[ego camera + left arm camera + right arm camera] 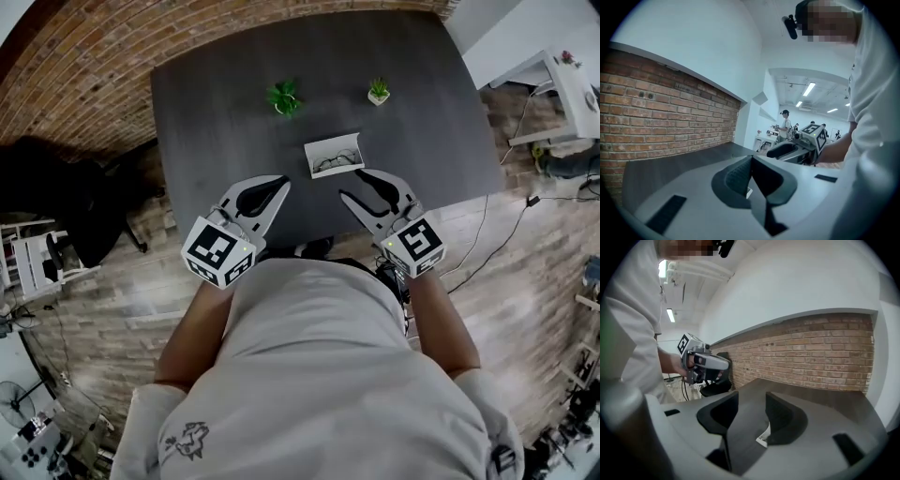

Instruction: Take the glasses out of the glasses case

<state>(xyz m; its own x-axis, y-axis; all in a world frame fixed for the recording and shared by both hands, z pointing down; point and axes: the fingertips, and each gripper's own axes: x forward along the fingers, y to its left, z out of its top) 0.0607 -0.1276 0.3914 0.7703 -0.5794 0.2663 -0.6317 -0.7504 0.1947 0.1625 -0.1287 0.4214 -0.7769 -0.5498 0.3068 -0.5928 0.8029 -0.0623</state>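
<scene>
Open white glasses case (322, 147) at the middle of the head view, flat on the dark table (216, 103); dark-framed glasses (338, 159) lying inside it; left gripper (280, 186) below and to the left of the case, apart from it, jaws pressed together at the tips with nothing held; right gripper (350, 184) below and to the right, tips near the case's lower right corner, jaws spread and empty, bare tabletop and a white corner of the case showing through the gap in the right gripper view; two small potted plants toward the top of the head view, a leafier one (284, 97) at upper left of the case and a smaller one (379, 91) at upper right, both well apart from it; brick wall (84, 66) across the upper left corner; wooden floor (525, 272) along the right side.
</scene>
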